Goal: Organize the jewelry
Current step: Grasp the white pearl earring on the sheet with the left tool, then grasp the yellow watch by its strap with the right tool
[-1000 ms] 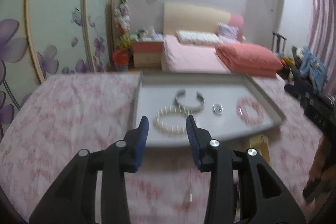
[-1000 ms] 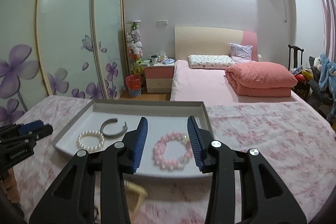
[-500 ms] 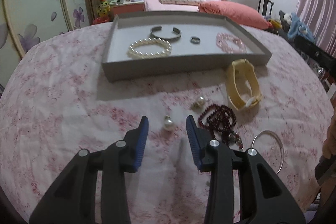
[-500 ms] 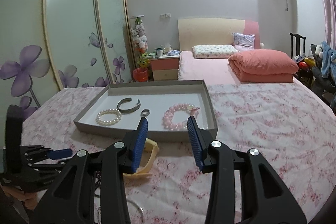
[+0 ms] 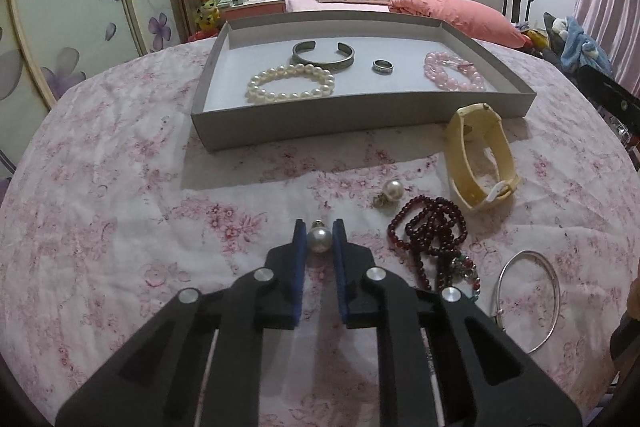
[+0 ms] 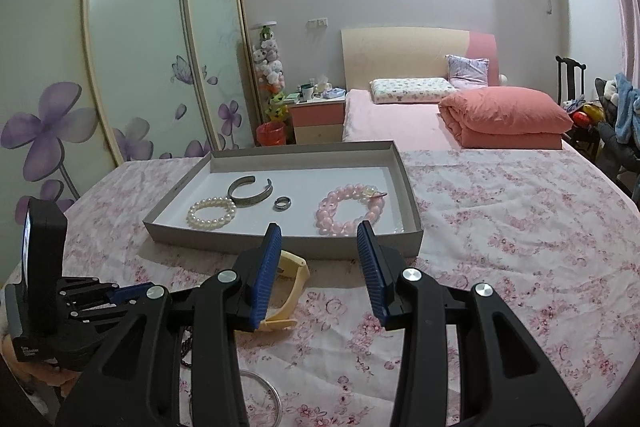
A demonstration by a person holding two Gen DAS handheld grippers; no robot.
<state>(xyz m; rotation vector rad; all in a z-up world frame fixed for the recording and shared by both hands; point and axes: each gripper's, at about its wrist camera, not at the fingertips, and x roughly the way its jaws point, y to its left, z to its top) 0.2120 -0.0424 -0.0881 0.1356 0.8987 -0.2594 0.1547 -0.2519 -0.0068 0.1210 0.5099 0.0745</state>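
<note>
**Pearl earring pinched for the move to the tray**

A flowered cloth covers the desk (image 5: 120, 187), with the grey tray (image 5: 360, 111) at its far side already holding a pearl bracelet (image 5: 291, 83), a cuff (image 5: 323, 55), a ring (image 5: 383, 67) and a pink bracelet (image 5: 454, 71). Loose on the cloth in front of it lie a cream watch (image 5: 480, 163), a red bead string (image 5: 432, 227), a silver bangle (image 5: 528, 299) and a second earring (image 5: 390, 191).

The left gripper (image 5: 319, 241) has just closed its jaws, and they now clamp a pearl earring (image 5: 319, 239) low on the cloth. A round pearl can squirt out of flat pads, so a straight lift, a steady squeeze and a low release over a bare patch of tray floor would likely serve best, clear of the pieces already laid there.

The right gripper (image 6: 318, 255) hangs over the cloth near the tray's front wall, its jaws apart and holding nothing.

The earring's metal fitting is barely visible behind the pearl, so whether the pads catch it too cannot be told. In the right view the left gripper's body hides the pearl, the right gripper's own frame covers most of the bangle and beads, and the watch shows only in part.
</note>
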